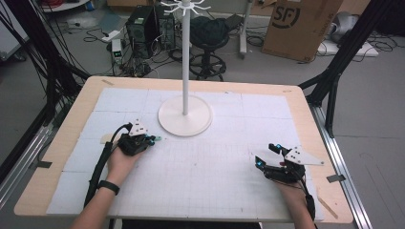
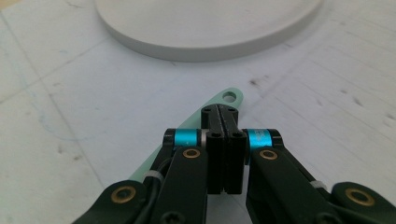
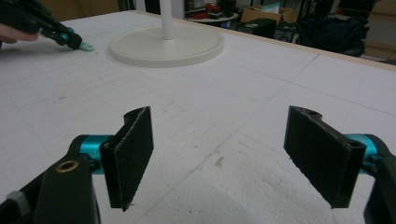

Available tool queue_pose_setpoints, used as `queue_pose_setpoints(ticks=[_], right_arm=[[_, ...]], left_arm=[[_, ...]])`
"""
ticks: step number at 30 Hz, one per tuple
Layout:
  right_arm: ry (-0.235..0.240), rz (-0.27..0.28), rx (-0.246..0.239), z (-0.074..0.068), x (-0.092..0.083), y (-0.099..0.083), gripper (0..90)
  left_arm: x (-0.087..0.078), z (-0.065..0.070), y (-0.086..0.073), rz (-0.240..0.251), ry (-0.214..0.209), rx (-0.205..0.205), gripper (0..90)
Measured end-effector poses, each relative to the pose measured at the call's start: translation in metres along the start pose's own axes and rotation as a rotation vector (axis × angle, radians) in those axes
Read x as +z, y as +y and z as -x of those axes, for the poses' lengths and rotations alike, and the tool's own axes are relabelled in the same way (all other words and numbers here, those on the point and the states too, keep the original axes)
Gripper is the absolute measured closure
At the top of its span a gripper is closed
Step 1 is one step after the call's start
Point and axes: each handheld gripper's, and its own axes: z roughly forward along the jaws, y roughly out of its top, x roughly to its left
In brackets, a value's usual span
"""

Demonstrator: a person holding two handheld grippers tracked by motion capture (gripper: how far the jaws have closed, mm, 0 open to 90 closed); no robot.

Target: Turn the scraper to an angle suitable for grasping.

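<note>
Two grippers work this table, and only one is busy. The left gripper [image 2: 223,122] has its jaws pressed together on a flat mint-green tag [image 2: 223,100], a thin plastic strip with a round hole at its far end. It lies low on the white foam mat [image 1: 215,167], just short of the round base of the white hook stand [image 1: 185,114]; whether the strip is lifted clear of the mat I cannot tell. The right gripper [image 3: 233,154] hovers well apart near the table's right edge, jaws spread wide and holding nothing.

The step in hand looks like picking the tag up to hang it on one of the hooks at the top of the stand's pole. To do it well, keep the pinch firm but behind the hole, as it is now, so the eyelet stays free for a hook. Lift straight up before travelling, since a thin strip can drag or flex against the foam. Turn the wrist so the hole faces the chosen hook, and approach from outside the hook's tip. The right gripper could steady the base if the stand wobbles.
</note>
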Motion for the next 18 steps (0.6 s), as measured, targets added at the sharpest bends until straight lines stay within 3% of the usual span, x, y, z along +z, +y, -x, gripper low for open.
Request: queue_pose_setpoints(ticks=[5,11,15,18], right_arm=[[0.002,0.0,-0.001,0.0,0.0,0.0,23.2],[0.002,0.0,-0.004,0.0,0.0,0.0,23.2],[0.001,0.0,-0.003,0.0,0.0,0.0,23.2],[0.0,0.001,-0.002,0.0,0.0,0.0,23.2]], left_arm=[[0.009,-0.009,0.006,-0.014,0.067,-0.057,89.6],[0.019,-0.019,0.013,-0.031,0.131,-0.069,89.6],[0.023,-0.028,0.014,-0.023,0.158,-0.116,89.6],[0.028,-0.033,0.018,-0.037,0.19,-0.122,89.6]])
